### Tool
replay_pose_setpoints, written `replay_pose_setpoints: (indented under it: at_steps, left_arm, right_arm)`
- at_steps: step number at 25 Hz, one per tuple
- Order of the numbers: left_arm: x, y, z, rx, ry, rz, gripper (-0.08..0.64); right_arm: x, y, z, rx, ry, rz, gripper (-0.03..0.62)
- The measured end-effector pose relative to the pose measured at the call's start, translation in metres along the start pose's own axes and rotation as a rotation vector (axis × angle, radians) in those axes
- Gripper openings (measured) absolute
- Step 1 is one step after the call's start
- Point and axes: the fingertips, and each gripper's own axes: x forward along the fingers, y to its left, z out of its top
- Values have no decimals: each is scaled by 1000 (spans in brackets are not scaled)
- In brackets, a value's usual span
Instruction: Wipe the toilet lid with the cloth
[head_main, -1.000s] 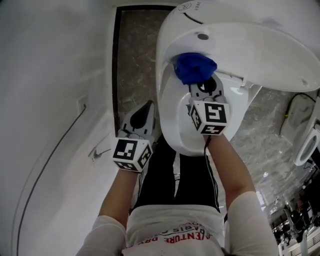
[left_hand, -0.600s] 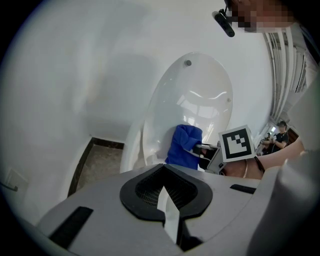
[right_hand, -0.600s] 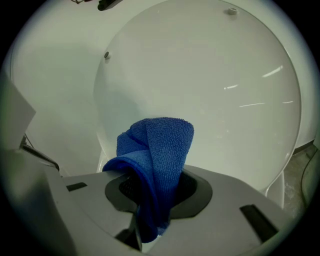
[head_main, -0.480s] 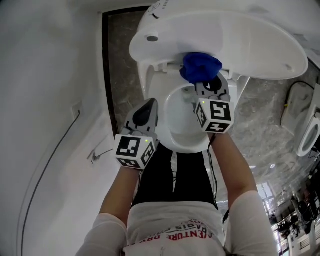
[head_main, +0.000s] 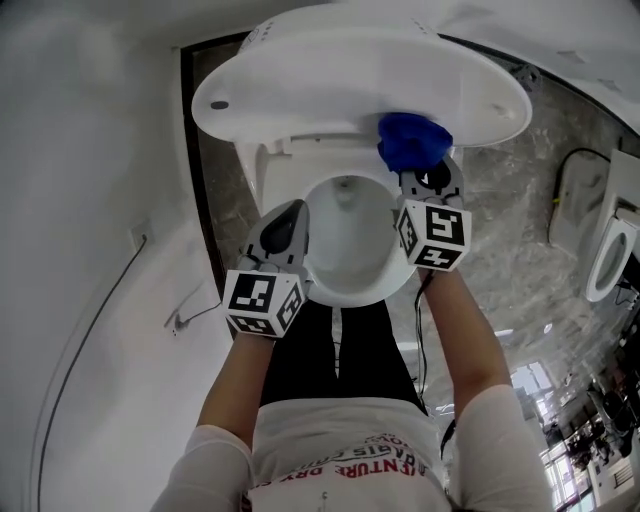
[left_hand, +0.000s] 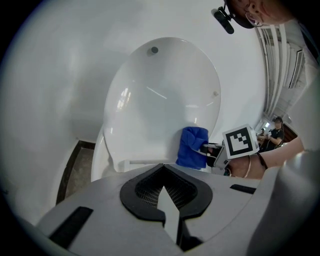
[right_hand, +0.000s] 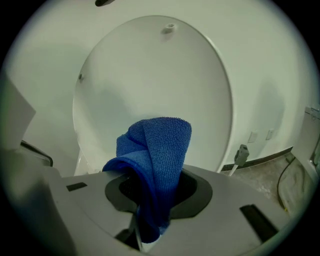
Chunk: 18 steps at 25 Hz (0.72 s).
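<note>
Two hand-held grippers, left (head_main: 290, 215) pressed together, right (head_main: 428, 172) pinching cloth (head_main: 412, 140) upright against lid (head_main: 330, 85)

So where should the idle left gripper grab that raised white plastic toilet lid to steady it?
Probably its thin left rim. The raised white plastic toilet lid has a broad smooth face that gives jaws nothing to pinch. The left gripper, now shut, would open and come from the left. The right gripper holds the blue terry cloth at the lower right.

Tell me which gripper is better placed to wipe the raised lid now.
Right. The right gripper holds the blue cloth at the lid; the left gripper is shut and empty, away from it.
</note>
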Motion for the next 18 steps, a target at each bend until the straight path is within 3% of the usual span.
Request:
replay_pose_setpoints:
  at_steps: [8, 18]
  left_arm:
    - [12, -42, -3, 22, 16, -31, 6]
    - [10, -80, -5, 48, 17, -37, 6]
  right_arm:
    - [-29, -57, -9, 50, 18, -83, 98]
    - [-70, -97, -13, 85, 26, -133, 98]
